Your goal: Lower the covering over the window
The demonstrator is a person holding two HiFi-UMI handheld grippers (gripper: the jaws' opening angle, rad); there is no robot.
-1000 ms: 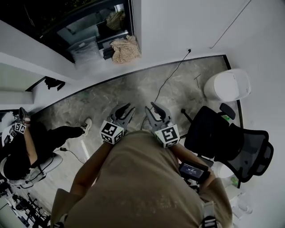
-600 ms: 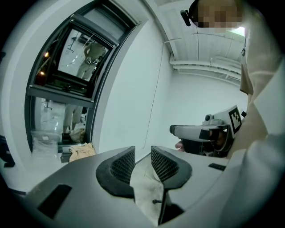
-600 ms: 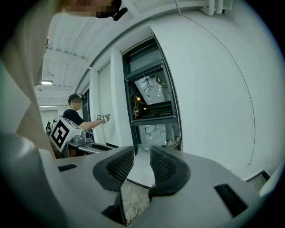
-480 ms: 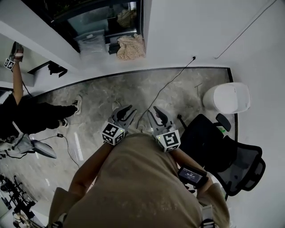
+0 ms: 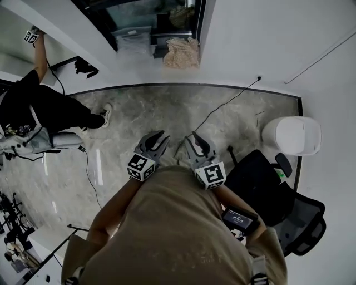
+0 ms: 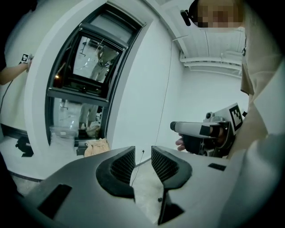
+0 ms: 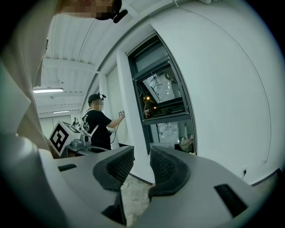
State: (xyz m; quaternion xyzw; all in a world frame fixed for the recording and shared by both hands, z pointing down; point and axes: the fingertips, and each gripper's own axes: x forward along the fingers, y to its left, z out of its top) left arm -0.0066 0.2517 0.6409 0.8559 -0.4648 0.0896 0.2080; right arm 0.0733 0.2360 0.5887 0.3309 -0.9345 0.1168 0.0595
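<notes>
I held my left gripper [image 5: 158,136] and my right gripper [image 5: 192,137] side by side, low in front of me; both had their jaws apart, with nothing between them; the window [image 5: 150,19] was ahead in the white wall; a person [image 5: 34,106] was by its left.

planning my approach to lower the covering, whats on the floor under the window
A crumpled beige cloth and a clear plastic box sit at the foot of the window. Dark reflections hide whatever lies farther in.
</notes>
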